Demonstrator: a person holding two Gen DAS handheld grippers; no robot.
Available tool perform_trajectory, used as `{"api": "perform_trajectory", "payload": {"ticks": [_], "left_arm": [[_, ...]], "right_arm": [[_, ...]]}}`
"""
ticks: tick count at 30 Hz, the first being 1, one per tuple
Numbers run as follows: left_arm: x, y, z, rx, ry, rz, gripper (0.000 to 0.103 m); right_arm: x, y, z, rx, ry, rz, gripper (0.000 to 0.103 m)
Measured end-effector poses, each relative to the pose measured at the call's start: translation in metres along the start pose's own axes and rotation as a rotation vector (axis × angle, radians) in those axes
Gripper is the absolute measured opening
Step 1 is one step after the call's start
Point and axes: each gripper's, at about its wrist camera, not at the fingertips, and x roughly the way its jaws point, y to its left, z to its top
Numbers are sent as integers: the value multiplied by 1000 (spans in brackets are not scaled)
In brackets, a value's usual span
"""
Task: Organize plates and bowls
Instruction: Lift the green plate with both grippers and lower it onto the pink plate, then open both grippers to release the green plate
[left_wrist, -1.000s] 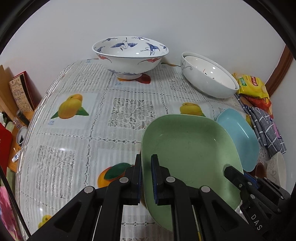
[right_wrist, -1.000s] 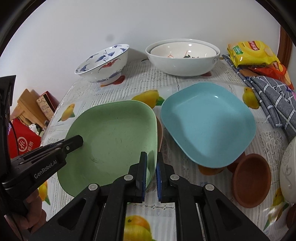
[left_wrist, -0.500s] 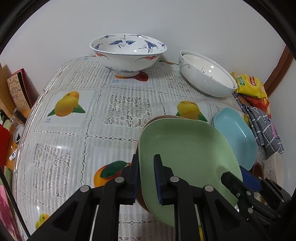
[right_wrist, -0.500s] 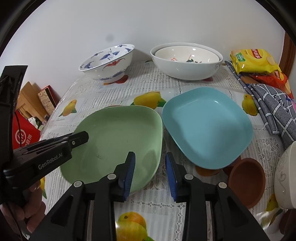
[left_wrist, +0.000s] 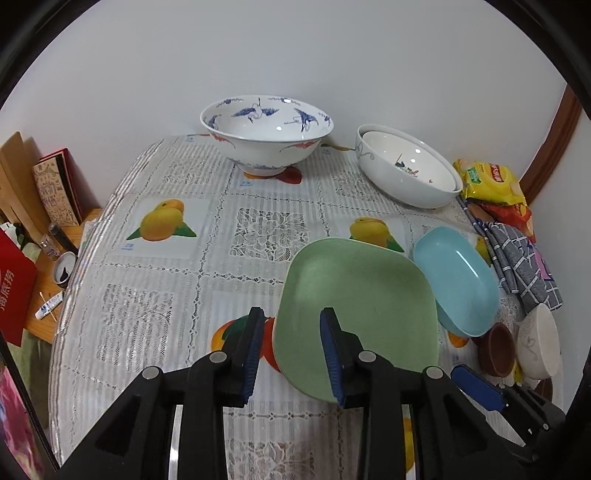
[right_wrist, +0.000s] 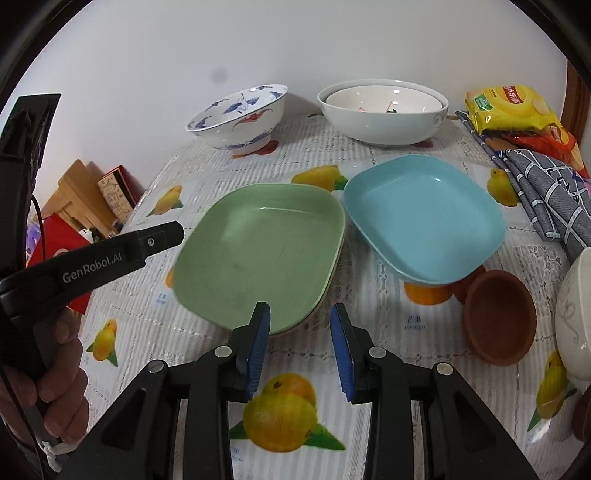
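On the fruit-print tablecloth (right_wrist: 373, 295), the green plate (right_wrist: 258, 254) rests just beside the blue plate (right_wrist: 424, 218); left gripper (left_wrist: 291, 347) opening astride its rim, right gripper (right_wrist: 300, 347) narrowly parted, empty, so withdraw both straight without nudging.

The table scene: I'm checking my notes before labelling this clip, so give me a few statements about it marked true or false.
1. The green plate lies beside the blue plate. True.
2. The right claw is clamped on the green plate. False: it is open and holds nothing.
3. The crane-patterned bowl stands upside down. False: it stands upright.
4. A smaller bowl sits nested inside the white bowl. True.
5. The brown bowl is stacked on the blue plate. False: it sits on the tablecloth beside it.
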Motion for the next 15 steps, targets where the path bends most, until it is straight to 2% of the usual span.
{"api": "perform_trajectory", "payload": {"ticks": [5, 10, 15], "left_arm": [[-17, -13, -1, 28, -27, 14, 29], [-35, -36, 1, 56, -63, 26, 29], [-49, -61, 4, 69, -97, 11, 29]], "right_arm": [[-19, -4, 2, 0, -32, -14, 35], [-50, -18, 8, 23, -107, -78, 52], [-79, -36, 14, 28, -155, -147, 60]]}}
